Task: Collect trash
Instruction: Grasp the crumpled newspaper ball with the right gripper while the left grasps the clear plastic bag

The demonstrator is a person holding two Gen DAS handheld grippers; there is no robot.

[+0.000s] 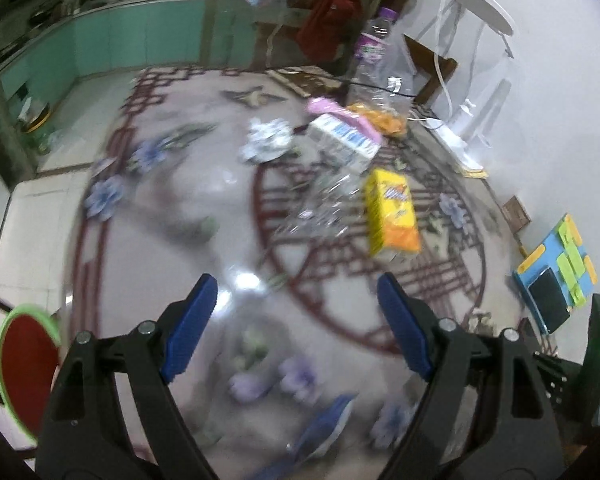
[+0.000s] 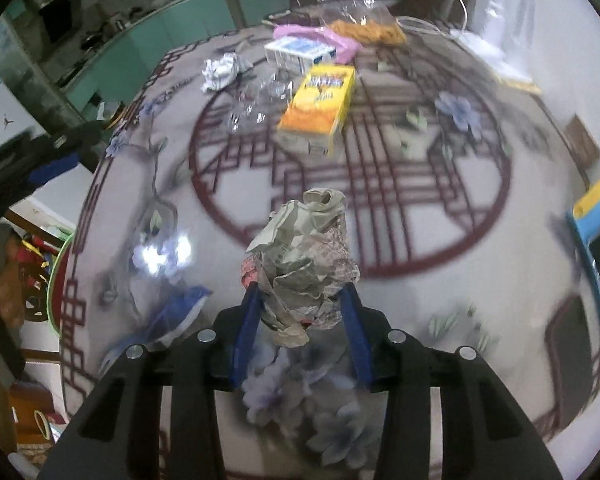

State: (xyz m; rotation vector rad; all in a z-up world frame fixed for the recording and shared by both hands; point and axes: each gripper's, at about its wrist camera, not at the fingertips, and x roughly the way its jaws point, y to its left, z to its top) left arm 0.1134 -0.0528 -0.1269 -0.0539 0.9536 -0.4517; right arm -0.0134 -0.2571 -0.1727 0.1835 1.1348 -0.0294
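Note:
My right gripper (image 2: 300, 304) is shut on a crumpled newspaper ball (image 2: 304, 264) and holds it above the round patterned table (image 2: 440, 208). My left gripper (image 1: 296, 292) is open and empty over the table's near half (image 1: 188, 208). Trash lies at the far side: a yellow carton (image 1: 392, 216) (image 2: 320, 108), a white and blue carton (image 1: 344, 140) (image 2: 300, 54), crumpled clear plastic (image 1: 324, 204) (image 2: 256, 100), a crumpled foil ball (image 1: 266, 140) (image 2: 220, 72), a pink wrapper (image 1: 340, 114) (image 2: 316, 36) and an orange wrapper (image 1: 380, 118) (image 2: 368, 30).
A red bin with a green rim (image 1: 24, 368) (image 2: 58, 276) stands left of the table. A clear plastic bottle (image 1: 374, 52) stands at the far edge. A blue toy board (image 1: 556, 272) lies at the right edge. A white fan (image 1: 476, 12) stands by the wall.

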